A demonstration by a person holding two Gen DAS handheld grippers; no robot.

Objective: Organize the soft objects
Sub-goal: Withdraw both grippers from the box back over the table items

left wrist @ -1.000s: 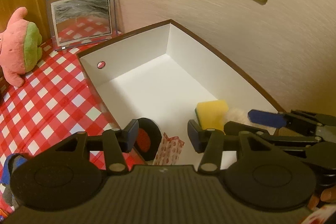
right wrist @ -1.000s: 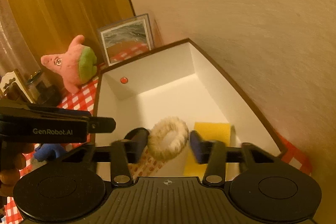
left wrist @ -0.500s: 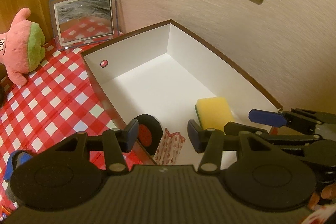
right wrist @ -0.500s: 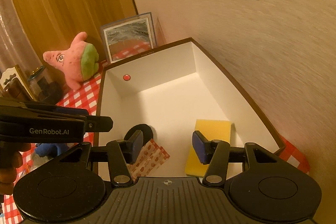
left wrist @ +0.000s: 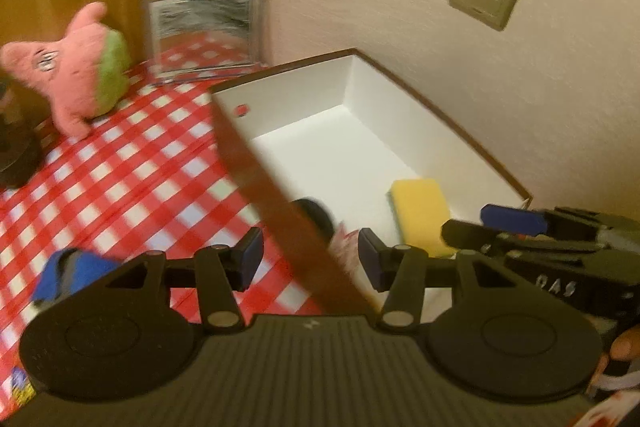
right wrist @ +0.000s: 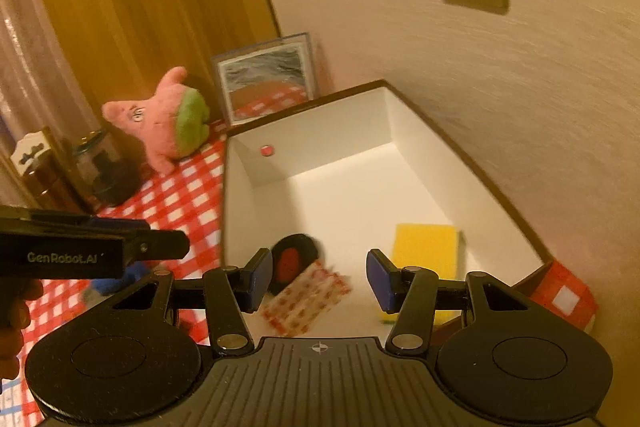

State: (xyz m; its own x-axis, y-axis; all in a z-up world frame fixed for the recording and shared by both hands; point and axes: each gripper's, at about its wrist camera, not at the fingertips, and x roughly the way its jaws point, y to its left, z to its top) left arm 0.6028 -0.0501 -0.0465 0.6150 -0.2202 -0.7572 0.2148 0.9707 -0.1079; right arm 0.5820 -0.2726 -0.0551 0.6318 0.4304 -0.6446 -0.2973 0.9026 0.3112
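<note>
Both claws hung released and empty. The left claw (left wrist: 308, 259) straddled the near brown rim of the white-lined cardboard box (left wrist: 424, 107); the right claw (right wrist: 318, 281) hovered over the box's near end.

Inside, near to far, lay a red-patterned flat packet (right wrist: 306, 301), a round black-and-red pad (right wrist: 294, 259) and, at two o'clock, a yellow rectangular sponge (right wrist: 426, 247).

On the red-and-white checked desk (left wrist: 132, 167), a blue soft toy (left wrist: 68, 271) lay at nine o'clock. A pink-and-green plush star (left wrist: 76, 67) stood far off at ten o'clock.

Likely risk: the left claw, so close above the rim, could catch it and shove the light box.

Only the right view showed the packet whole; the left view showed the blue toy plainly.
</note>
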